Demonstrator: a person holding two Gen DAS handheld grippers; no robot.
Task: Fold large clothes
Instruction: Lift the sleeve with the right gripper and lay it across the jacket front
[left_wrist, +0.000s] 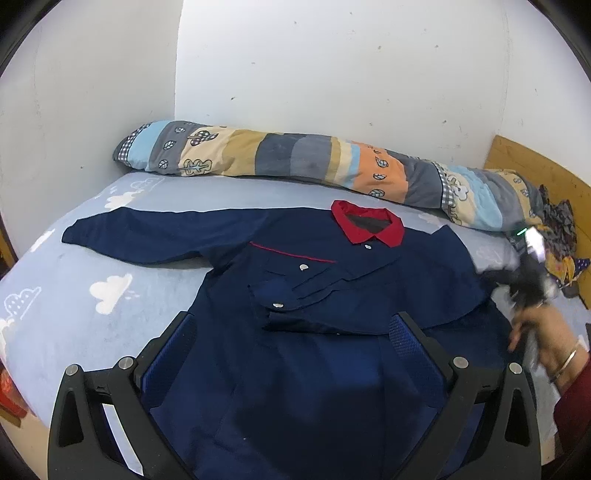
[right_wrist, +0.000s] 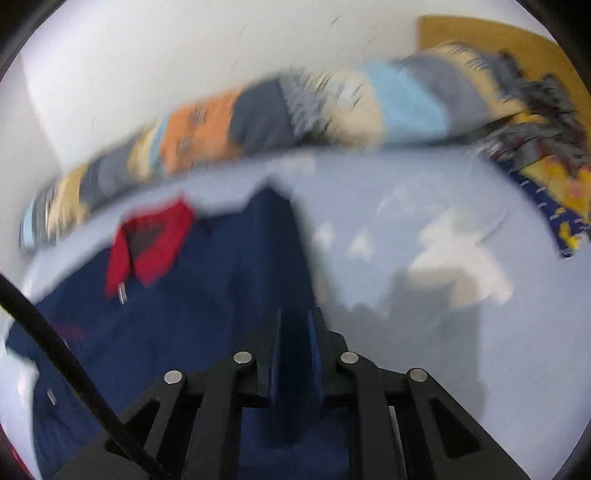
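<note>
A navy jacket (left_wrist: 369, 280) with a red collar (left_wrist: 369, 232) lies flat on the bed, front up. One sleeve (left_wrist: 147, 240) stretches out to the left; the other is folded across the chest, its cuff (left_wrist: 273, 295) by the pocket. My left gripper (left_wrist: 293, 325) hovers open over the jacket's lower half. At the jacket's right edge a hand (left_wrist: 543, 328) holds my blurred right gripper (left_wrist: 532, 273). In the blurred right wrist view that gripper (right_wrist: 297, 317) is nearly closed over the edge of the jacket (right_wrist: 184, 332); whether cloth is pinched is unclear.
The bed has a pale blue sheet (left_wrist: 74, 295) with white clouds. A long patchwork pillow (left_wrist: 295, 155) lies along the white wall. A wooden headboard (left_wrist: 535, 166) and a heap of patterned clothes (left_wrist: 561, 236) are at the far right. Bare sheet (right_wrist: 443, 332) lies right of the jacket.
</note>
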